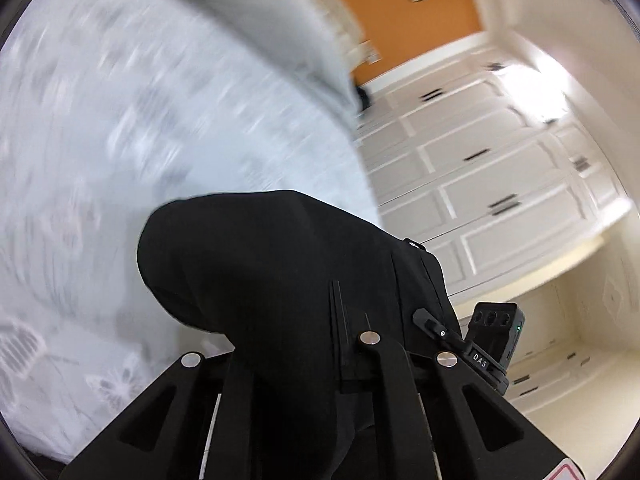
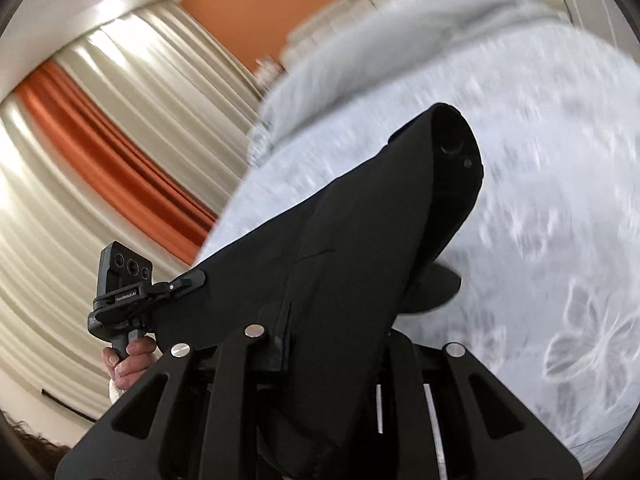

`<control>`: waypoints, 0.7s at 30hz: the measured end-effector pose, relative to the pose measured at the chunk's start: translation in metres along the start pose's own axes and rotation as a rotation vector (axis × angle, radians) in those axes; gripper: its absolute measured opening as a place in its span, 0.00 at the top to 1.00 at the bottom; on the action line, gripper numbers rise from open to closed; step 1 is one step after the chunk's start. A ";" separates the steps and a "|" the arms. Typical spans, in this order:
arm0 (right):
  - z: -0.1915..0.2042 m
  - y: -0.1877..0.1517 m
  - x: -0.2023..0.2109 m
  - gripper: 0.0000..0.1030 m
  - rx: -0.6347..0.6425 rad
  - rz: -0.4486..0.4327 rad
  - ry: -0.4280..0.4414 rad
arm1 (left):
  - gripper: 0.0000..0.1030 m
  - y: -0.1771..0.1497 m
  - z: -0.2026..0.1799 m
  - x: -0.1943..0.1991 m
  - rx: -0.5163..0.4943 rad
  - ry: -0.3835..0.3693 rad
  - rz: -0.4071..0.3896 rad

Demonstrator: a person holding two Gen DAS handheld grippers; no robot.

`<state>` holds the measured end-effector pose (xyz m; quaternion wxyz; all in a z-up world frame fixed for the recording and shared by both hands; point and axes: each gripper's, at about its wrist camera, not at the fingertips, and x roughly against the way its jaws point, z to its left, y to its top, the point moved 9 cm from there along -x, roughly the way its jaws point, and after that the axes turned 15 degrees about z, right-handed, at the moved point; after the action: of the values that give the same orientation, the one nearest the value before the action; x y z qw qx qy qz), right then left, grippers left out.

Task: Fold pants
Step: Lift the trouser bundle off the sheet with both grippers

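Note:
Black pants (image 1: 264, 280) hang from my left gripper (image 1: 312, 364), which is shut on the fabric; the cloth drapes over and hides the fingertips. In the right wrist view the same black pants (image 2: 360, 248) are stretched from my right gripper (image 2: 332, 352), also shut on the fabric, with a button and waistband end showing at the top. The pants are lifted above a white bed (image 1: 140, 140) with a pale butterfly print. The right gripper's body (image 1: 492, 332) shows beside the pants in the left wrist view; the left gripper's body (image 2: 128, 284) and the hand holding it show in the right wrist view.
The bed (image 2: 560, 240) fills the space under the pants, with a grey pillow or headboard area (image 1: 288, 12) at its far end. White cabinets (image 1: 500, 184) stand on one side, beige and orange curtains (image 2: 100, 152) on the other, an orange wall behind.

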<state>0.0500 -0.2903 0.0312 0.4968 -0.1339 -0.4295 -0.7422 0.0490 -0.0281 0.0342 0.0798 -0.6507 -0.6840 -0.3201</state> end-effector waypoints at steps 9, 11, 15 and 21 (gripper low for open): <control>0.086 0.066 0.060 0.83 0.164 -0.168 0.035 | 0.94 0.049 -0.114 0.075 -0.234 0.074 -0.167; 0.098 0.085 0.068 0.83 0.183 -0.200 0.040 | 0.94 0.064 -0.128 0.085 -0.260 0.086 -0.198; 0.114 0.119 0.077 0.83 0.232 -0.244 0.040 | 0.94 0.092 -0.149 0.103 -0.312 0.122 -0.258; 0.122 0.172 0.077 0.83 0.265 -0.294 0.044 | 0.93 0.139 -0.165 0.120 -0.369 0.169 -0.327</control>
<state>0.1328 -0.2681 0.2386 0.4054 0.0132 -0.5275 -0.7465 0.1122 -0.0240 0.2731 -0.0360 -0.5061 -0.7009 -0.5013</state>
